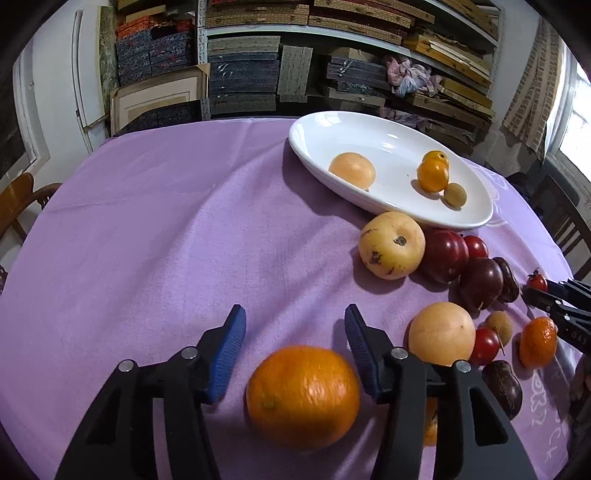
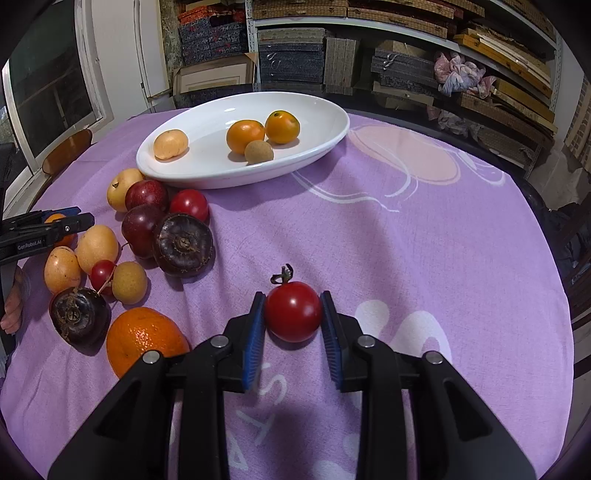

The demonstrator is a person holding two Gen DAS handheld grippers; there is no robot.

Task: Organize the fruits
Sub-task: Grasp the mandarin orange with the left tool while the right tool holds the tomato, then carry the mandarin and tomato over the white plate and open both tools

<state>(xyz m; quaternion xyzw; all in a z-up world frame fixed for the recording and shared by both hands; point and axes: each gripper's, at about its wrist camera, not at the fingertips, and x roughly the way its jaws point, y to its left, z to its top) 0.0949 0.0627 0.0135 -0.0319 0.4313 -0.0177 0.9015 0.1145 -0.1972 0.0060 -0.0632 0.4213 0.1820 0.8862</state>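
- Behind the table: metal shelving [image 1: 332,33] crammed with flat woven and patterned boxes, a bundle of cloth tucked in.
- Round table under a lilac cotton tablecloth [image 1: 166,221], softly creased, pale lettering printed near the edge.
- Oval white plate [image 1: 369,133], glossy ceramic, already carrying 4 fruits: 1 pale peach-coloured piece, 2 small smooth oranges, 1 rough tan longan.
- Loose pile of fruit [image 2: 140,236] beside the plate: yellow pear, dark red plums, brown ridged water chestnuts, cherry tomatoes, longans.
- Large orange [image 1: 303,397], dimpled skin, resting on the cloth between the blue ribbed pads of the left gripper [image 1: 293,321]; jaws partly spread, not touching it in view.
- Right gripper [image 2: 293,310] pinching a shiny cherry tomato [image 2: 293,312] with curled green stem, low over the cloth, well short of the plate.
- Step in hand, as judged: sorting loose fruit onto the plate, tomato picked.
- Next move likely calls for a light squeeze on the soft tomato, a carry to bare plate, a gentle set-down against rolling.
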